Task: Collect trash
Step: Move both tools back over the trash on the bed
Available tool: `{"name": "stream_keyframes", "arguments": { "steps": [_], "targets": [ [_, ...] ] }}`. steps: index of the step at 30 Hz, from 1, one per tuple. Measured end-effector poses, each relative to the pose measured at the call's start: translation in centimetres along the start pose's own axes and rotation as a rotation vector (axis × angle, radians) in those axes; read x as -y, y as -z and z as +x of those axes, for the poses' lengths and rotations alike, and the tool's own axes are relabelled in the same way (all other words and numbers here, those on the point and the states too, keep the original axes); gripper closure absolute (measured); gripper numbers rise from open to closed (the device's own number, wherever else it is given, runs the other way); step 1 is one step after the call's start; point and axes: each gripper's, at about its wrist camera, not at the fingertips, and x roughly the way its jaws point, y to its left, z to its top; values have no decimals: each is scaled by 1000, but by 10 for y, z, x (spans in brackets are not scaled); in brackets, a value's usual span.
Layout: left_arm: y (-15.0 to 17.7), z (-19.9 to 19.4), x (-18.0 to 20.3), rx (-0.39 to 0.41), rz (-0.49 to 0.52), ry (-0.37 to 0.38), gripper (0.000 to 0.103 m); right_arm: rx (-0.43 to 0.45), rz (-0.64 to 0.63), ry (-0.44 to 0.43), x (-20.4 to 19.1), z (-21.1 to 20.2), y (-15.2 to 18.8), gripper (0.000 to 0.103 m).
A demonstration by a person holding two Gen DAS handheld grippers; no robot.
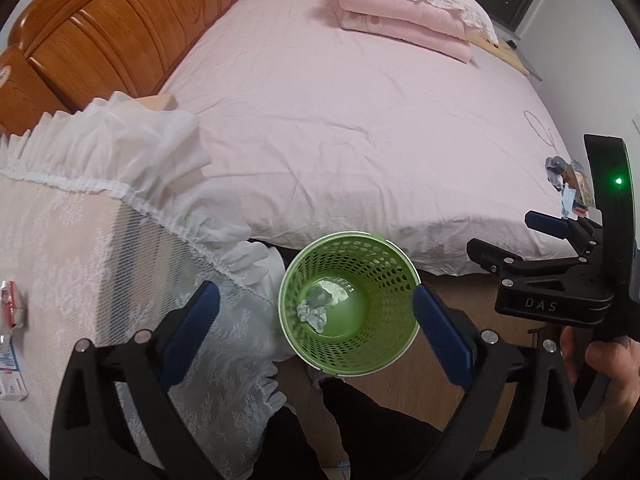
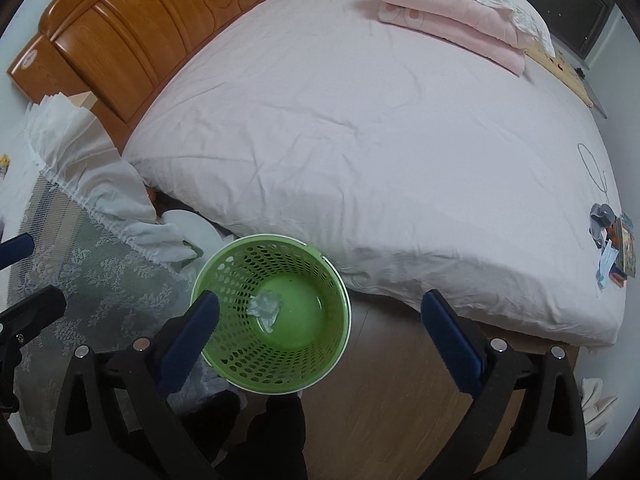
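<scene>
Broadly, a bed [image 1: 360, 140] with a pale pink sheet fills most of both views, its wooden headboard [image 1: 112, 36] at the far left and folded pink blankets [image 1: 404, 20] stacked toward the far side. Beside the bed stands a nightstand draped in a white lace cover [image 1: 120, 248], with small cartons [image 1: 10, 344] at its left edge. On the wooden floor [image 2: 392, 392] between nightstand and bed sits a green perforated bin [image 1: 348, 304], and a crumpled wad of paper [image 1: 314, 312] lies at its bottom. More litter, a small heap of wrappers [image 2: 612, 248], rests on the sheet near the bed's right edge, well apart from both tools. The left gripper [image 1: 316, 332] hangs above the bin with its blue pads spread wide and nothing between them, so the bin mouth shows in the gap. The right gripper [image 2: 320, 336] is likewise spread and empty, its left pad over the bin's near rim; in the left view it appears at the right, held by a hand [image 1: 608, 368]
</scene>
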Motion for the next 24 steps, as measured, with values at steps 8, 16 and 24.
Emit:
{"name": "stream_keyframes", "arguments": {
  "steps": [8,16,24],
  "targets": [
    [22,-80,-78,159,-191,-209,10,137,-165,-147,-82,-58,-38,3],
    [91,-164,-171,272,-465,-458,8,271,-437,-373,-207,-121,-55,2],
    [167,-189,-223,275,-710,-509,8,243,-617,-497,-306,-131,-45,2]
  ]
}}
